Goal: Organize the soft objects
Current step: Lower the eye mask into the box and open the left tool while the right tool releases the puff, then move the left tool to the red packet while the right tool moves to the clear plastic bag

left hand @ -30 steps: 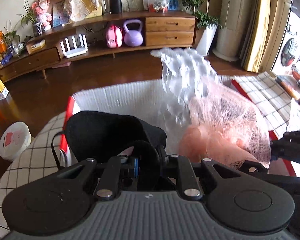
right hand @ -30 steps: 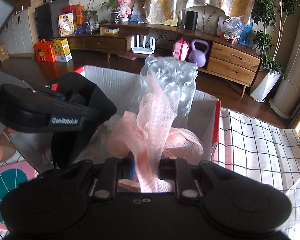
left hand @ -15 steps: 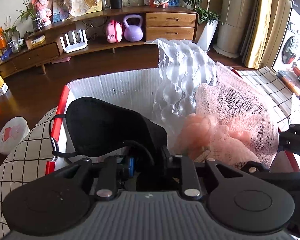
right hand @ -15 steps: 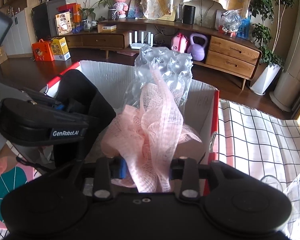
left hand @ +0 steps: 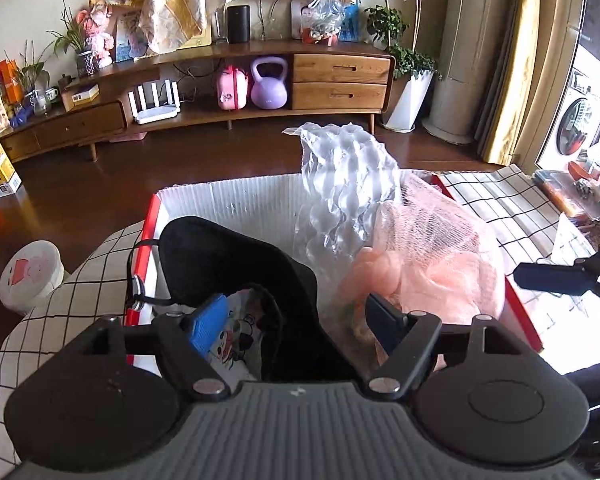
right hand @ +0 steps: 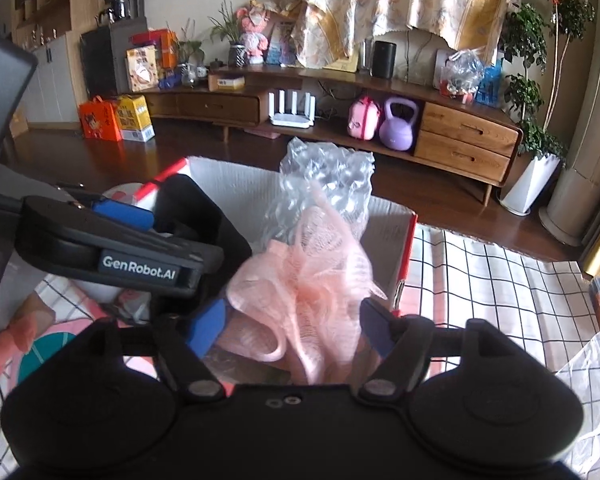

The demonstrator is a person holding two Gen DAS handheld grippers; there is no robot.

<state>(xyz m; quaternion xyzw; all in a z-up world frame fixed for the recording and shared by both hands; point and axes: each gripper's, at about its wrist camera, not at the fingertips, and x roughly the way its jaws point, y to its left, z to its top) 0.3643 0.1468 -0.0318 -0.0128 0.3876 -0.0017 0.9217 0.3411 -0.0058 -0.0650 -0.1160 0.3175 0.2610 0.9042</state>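
Both jaws spread: black mask (left hand: pixel 236 264), pink mesh (right hand: pixel 304 276) between (released).

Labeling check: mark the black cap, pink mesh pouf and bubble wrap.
black cap (left hand: pixel 236 256), left wrist view, crown.
pink mesh pouf (right hand: pixel 308 280), right wrist view, gathered middle.
bubble wrap (left hand: pixel 348 168), left wrist view, upper part.

**One brand name legible**

In the right wrist view, a white-on-dark label reading "GenRobot.AI" sits on the side of the left gripper (right hand: pixel 140 236), up and to the left of the right gripper's fingers (right hand: pixel 206 326). The printed cartons (right hand: pixel 136 118) on the floor far beyond the fingers carry characters too small and blurred to read.
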